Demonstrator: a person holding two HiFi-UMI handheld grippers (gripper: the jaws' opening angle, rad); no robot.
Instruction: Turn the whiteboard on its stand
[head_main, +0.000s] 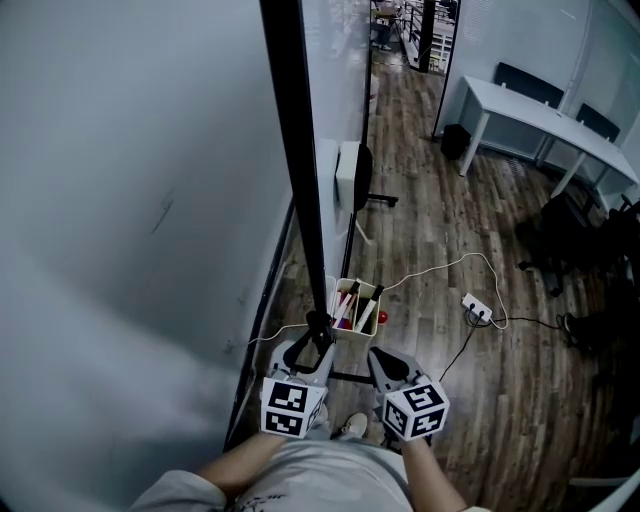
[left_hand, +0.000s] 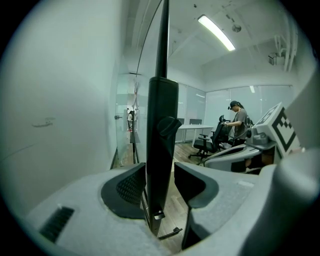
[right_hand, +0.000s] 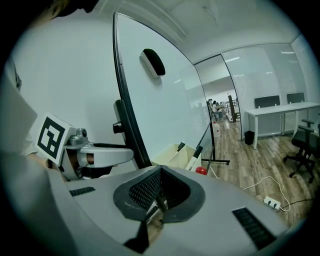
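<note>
This is an open office. In the head view a wood-plank floor (head_main: 430, 200) runs toward 12 o'clock. A long white desk (head_main: 520, 103) stands at 2 o'clock, black swivel chairs (head_main: 565, 235) crowd at 3 o'clock, and a power strip (head_main: 477, 309) lies at 4 o'clock. A large whiteboard (head_main: 150, 150) fills 9 o'clock, with a box of markers (head_main: 355, 308) beside it. The gripper views show glass partition walls (right_hand: 260, 75) and a ceiling strip light (left_hand: 216, 32).

whiteboard (head_main: 130, 180) top cut off by upper edge; stand (head_main: 347, 378) base mostly hidden behind left tool (head_main: 318, 338), right tool (head_main: 380, 355); tray (head_main: 356, 333) pens (head_main: 368, 308) too small to tell.
</note>
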